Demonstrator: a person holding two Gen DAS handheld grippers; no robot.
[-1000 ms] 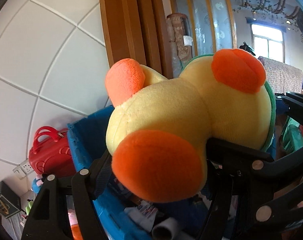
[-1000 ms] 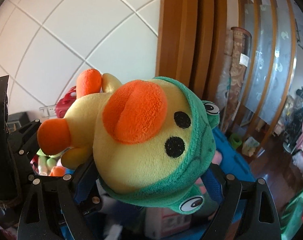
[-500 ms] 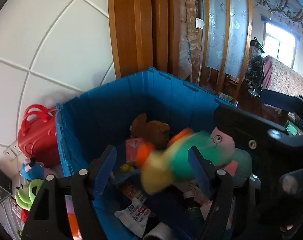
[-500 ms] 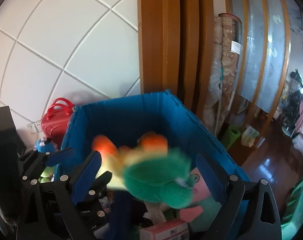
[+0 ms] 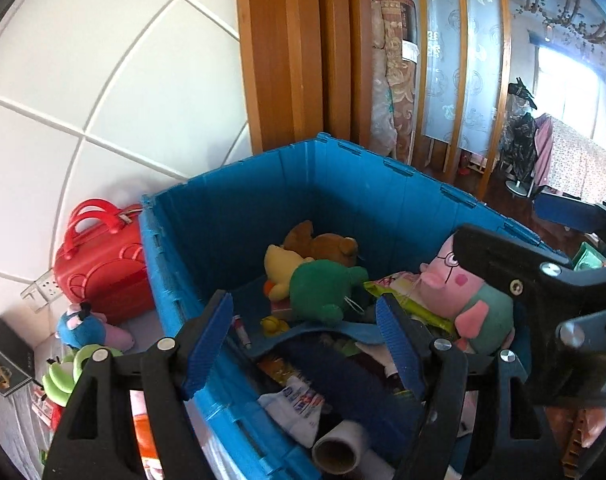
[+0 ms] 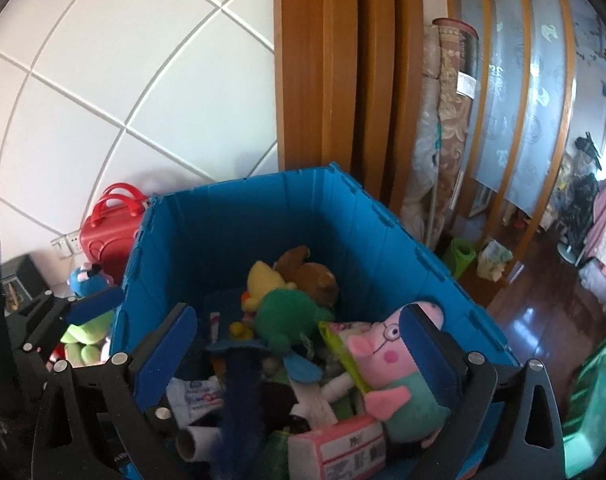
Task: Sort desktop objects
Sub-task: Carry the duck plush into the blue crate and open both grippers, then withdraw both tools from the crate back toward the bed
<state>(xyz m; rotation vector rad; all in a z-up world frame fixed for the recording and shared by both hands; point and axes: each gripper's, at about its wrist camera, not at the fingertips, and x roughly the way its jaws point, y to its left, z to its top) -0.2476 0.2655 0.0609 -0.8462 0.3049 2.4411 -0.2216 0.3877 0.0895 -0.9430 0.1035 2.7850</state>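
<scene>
Dropped since 1 second ago: the yellow duck plush in the green frog hood (image 5: 315,286) was pinched between both grippers back then, and now it's lying face-down inside the blue crate (image 5: 231,216), up against the brown bear plush (image 5: 323,245) near the far corner. Left gripper (image 5: 307,344) has its 2 blue-padded jaws spread wide with nothing in them, hovering over the near edge of the crate. Right gripper (image 6: 299,344) is the same deal, jaws wide apart and empty, above the crate's contents. Pink pig plush (image 6: 387,360) sits on the right side of the pile, just beside the duck, with a cardboard tube (image 5: 335,454) at the near end. Red toy suitcase (image 5: 103,256) stands outside the crate against the white tiled wall (image 5: 103,80).
</scene>
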